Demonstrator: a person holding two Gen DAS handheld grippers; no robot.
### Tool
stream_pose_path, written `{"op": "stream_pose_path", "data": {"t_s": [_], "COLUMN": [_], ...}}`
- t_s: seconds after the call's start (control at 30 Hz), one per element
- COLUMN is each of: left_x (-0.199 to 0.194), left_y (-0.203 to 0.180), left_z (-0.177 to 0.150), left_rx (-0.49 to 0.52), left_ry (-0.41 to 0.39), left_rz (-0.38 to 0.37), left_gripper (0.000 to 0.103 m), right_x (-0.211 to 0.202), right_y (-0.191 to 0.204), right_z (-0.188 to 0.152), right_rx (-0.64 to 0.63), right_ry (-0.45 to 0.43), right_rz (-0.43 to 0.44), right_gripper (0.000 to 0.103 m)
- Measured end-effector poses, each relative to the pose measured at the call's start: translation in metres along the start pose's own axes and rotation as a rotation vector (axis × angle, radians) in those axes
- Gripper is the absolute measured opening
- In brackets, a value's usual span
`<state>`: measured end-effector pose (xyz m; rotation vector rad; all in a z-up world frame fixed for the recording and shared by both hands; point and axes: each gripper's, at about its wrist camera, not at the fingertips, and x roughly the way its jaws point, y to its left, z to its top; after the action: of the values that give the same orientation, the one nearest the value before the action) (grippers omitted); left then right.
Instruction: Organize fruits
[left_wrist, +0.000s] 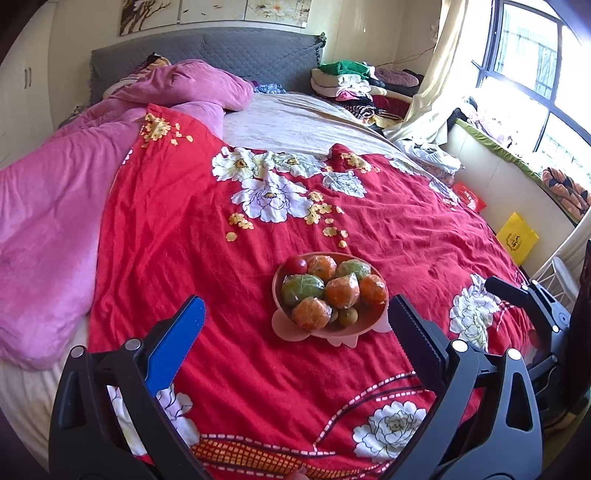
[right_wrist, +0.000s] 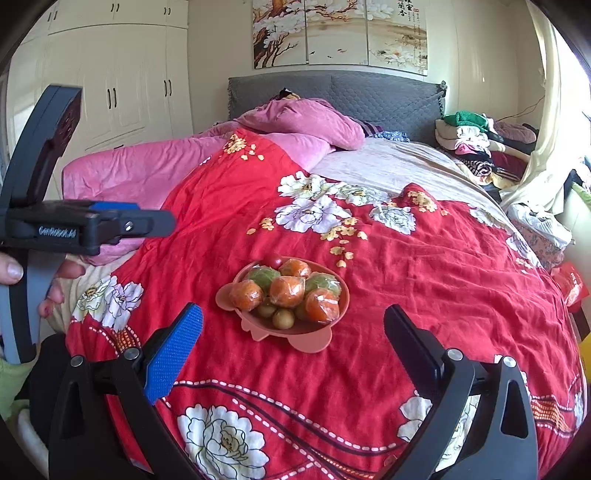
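Currently:
Left tongs (left_wrist: 295, 332): spread, nothing held.
Right tongs (right_wrist: 293, 334): spread, nothing held.
Fruit bowl (right_wrist: 334, 308): found at twelve o'clock of both, neither clearly nearer.

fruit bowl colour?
Pink, salmon-toned fruit bowl; clearest in the right wrist view.

Bowl (left_wrist: 364, 321) sits on quilt (left_wrist: 258, 229), mid-bed, holding wrapped fruits (left_wrist: 341, 290). Blanket (left_wrist: 55, 206) lies left; folded clothes (left_wrist: 351, 86) stacked behind, right.
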<state>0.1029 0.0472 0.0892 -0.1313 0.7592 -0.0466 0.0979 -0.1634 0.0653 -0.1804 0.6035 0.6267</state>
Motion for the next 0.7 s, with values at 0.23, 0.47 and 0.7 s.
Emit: {"op": "stream_pose_path", "data": {"t_s": [0.23, 0.47, 0.7], "left_x": [-0.009, -0.010, 0.000], "left_y": [0.000, -0.006, -0.015], "left_z": [-0.018, -0.041, -0.065], "left_rx": [0.002, -0.012, -0.028], "left_ry": [-0.010, -0.005, 0.025], "left_rz": [0.046, 0.058, 0.049], "left_gripper": [0.093, 0.093, 0.093], "right_x": [-0.009, -0.013, -0.011], "right_y": [-0.001, -0.008, -0.010], "right_z": [-0.009, -0.020, -0.033], "right_rx": [0.000, 0.029, 0.044], "right_ry": [0.004, 0.017, 0.034], "right_rz": [-0.014, -0.033, -0.041], "right_gripper": [0.098, 0.098, 0.098]}}
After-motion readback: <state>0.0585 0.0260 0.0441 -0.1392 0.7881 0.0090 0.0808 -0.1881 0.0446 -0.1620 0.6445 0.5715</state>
